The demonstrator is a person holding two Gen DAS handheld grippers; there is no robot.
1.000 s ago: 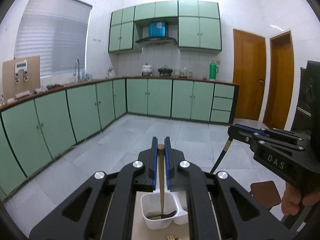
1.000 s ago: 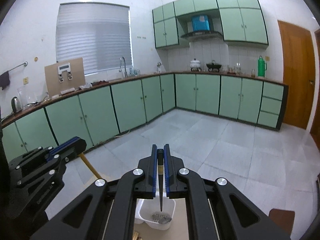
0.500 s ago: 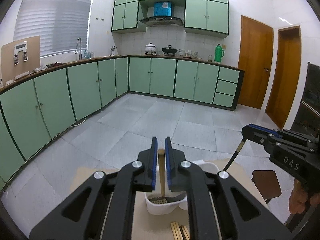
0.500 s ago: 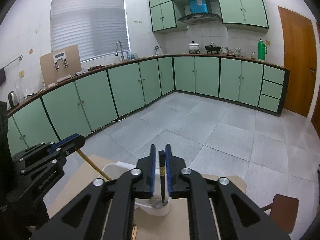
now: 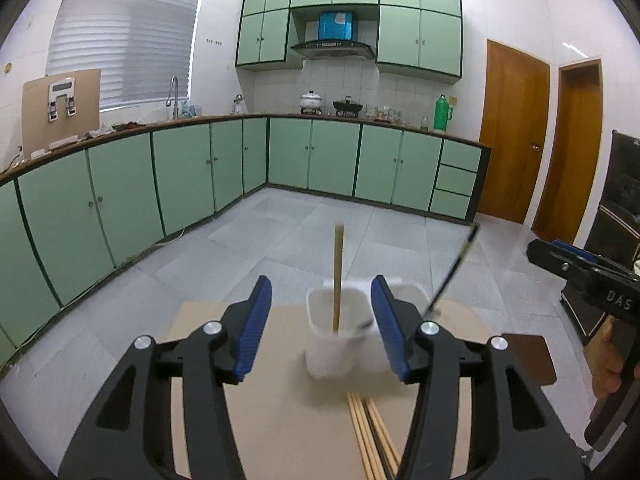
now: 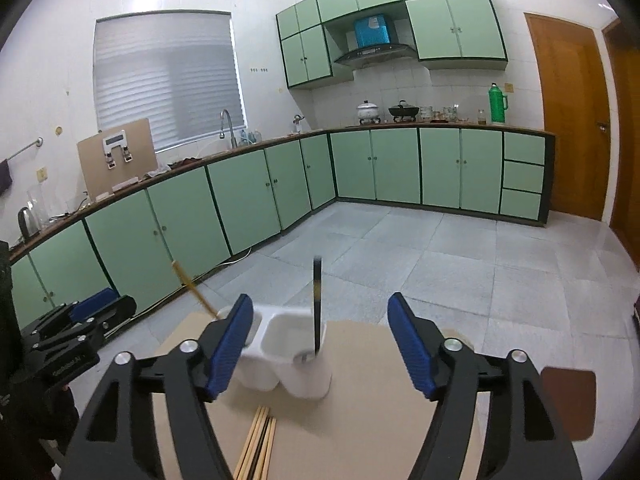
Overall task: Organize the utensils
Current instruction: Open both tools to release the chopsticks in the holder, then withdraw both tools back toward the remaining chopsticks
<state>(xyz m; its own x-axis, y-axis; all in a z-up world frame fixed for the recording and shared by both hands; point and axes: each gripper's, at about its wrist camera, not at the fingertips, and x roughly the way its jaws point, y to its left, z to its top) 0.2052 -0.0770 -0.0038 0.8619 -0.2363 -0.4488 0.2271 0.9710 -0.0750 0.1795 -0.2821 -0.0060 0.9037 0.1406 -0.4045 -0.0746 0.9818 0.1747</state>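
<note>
Already both tongs, left tongs [image 5: 322, 328] and right tongs [image 6: 320, 344], had just been opening and gripped nothing; the wooden utensil [image 5: 338, 276] and dark utensil [image 6: 317, 304] stood in the white holder [image 6: 294, 364] ahead. Chopsticks [image 5: 370, 432] below still waited (a careless reach might tip the light holder). The tan desk [image 5: 280, 420] stood in a green-cabineted kitchen.

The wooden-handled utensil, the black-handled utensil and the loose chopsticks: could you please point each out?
wooden-handled utensil [image 5: 338, 276]: left wrist view, middle of its handle.
black-handled utensil [image 6: 317, 308]: right wrist view, middle of its handle.
chopsticks [image 5: 368, 436]: left wrist view, middle of the bundle.
</note>
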